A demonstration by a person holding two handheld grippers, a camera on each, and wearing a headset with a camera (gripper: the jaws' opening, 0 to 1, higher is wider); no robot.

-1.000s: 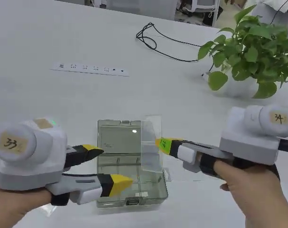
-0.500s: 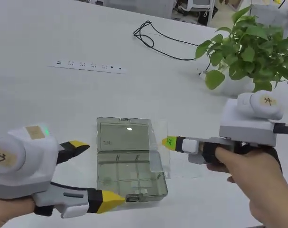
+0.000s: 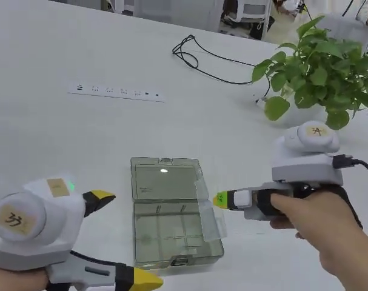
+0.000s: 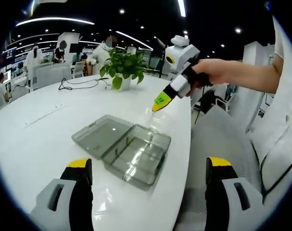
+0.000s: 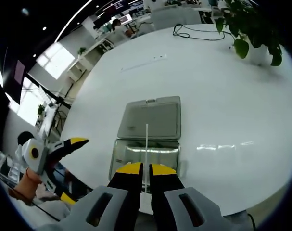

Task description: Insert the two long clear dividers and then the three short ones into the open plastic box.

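Left side: the left gripper (image 3: 122,237) hangs low over the counter (image 3: 62,139), just beside the box's near-left corner. Its fingers are spread wide apart and carry nothing.

Centre: the plastic box (image 3: 165,230) lies open on the counter, with its lid (image 3: 165,180) folded flat on the far side. Faint ribs or slots show on the base floor. No divider can be confirmed as seated, though clear parts are hard to read against the tinted plastic.

Right of centre: one clear divider (image 5: 146,144) is clamped between the closed fingers of the right gripper (image 3: 220,199), which reaches in from the right. The sheet is at the box's right-hand wall and looks to be above or at the rim, not down in a slot.

Orientation: in the right gripper view the divider is seen edge-on, as a thin pale line running from the fingers toward the lid. It is judged to stand on edge with its long axis running front to hinge side. Whether it is a long or a short piece cannot be settled.

Progress: judged early, with at most this first piece in hand and its seating and the other dividers outstanding. No spare dividers are made out on the counter.
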